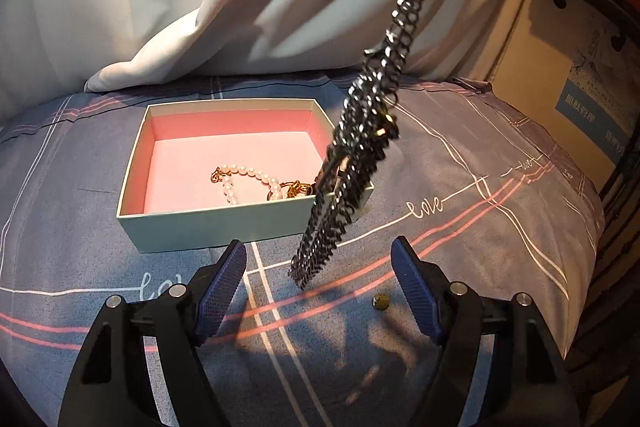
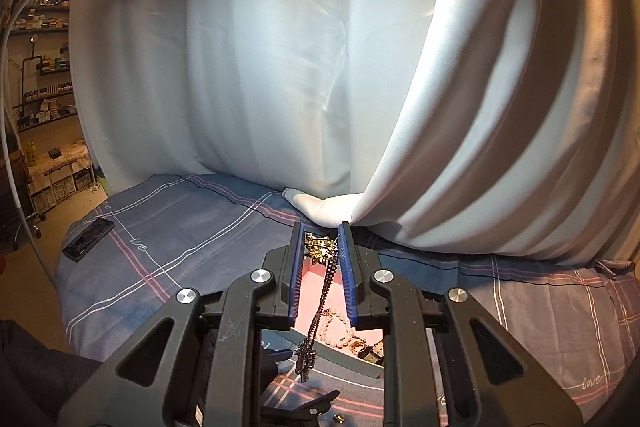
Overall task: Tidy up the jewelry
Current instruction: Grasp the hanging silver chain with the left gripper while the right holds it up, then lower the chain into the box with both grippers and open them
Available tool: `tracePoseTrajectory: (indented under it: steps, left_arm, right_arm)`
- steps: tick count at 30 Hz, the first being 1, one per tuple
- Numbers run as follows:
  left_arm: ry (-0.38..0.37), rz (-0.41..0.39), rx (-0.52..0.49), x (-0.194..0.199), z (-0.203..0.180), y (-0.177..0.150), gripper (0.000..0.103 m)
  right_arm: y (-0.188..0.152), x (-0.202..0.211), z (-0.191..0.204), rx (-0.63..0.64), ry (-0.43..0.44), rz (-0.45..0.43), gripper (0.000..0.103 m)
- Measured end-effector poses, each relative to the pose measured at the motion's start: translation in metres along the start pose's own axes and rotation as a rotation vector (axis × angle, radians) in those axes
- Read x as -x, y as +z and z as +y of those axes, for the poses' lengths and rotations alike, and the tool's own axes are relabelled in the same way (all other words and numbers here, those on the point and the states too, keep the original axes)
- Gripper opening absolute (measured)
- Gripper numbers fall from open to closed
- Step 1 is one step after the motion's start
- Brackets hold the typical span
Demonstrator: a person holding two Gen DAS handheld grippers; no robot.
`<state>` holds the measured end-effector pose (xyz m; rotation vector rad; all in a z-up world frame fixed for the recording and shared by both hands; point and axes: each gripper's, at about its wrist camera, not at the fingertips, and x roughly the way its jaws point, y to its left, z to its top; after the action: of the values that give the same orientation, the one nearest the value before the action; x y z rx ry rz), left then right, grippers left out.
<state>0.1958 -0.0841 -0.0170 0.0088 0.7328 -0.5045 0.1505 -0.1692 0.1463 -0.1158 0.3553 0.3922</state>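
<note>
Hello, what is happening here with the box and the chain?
A person is sorting jewelry on a bed with two handheld grippers. The right gripper holds a dark chain necklace, which hangs above the near edge of the open box. A pearl bracelet already lies inside. The left gripper is open and empty.

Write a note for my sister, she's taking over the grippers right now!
Right hand-held gripper: shut on the dark chain necklace, which dangles above the box's front corner.
Left hand-held gripper: open, holding nothing, low over the bedspread.
Box: pearl bracelet and gold pieces already inside.
Left to do: lower the necklace into the box, then pick up the small gold bit on the bedspread.
</note>
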Motion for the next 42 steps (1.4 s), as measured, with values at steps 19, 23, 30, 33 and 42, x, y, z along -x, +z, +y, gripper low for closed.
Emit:
tracePoseTrajectory:
  steps: [19,23,30,33,42]
  left_arm:
    - [0.043,-0.077,0.021,0.066,0.029,0.043,0.009]
    - [0.051,-0.106,0.04,0.079,0.029,0.051,0.009]
    - [0.069,-0.146,0.028,0.085,0.026,0.079,0.009]
    - [0.079,-0.172,0.03,0.088,0.025,0.095,0.009]
    - [0.123,-0.127,0.091,0.046,0.045,0.127,0.009]
  right_arm:
    - [-0.026,-0.017,-0.022,-0.076,-0.028,0.074,0.018]
    - [-0.033,-0.025,-0.022,-0.08,-0.033,0.104,0.018]
    - [-0.028,-0.044,-0.026,-0.087,-0.051,0.112,0.018]
    - [-0.019,-0.055,-0.029,-0.092,-0.062,0.112,0.018]
    - [-0.019,-0.11,-0.05,-0.128,-0.106,0.197,0.018]
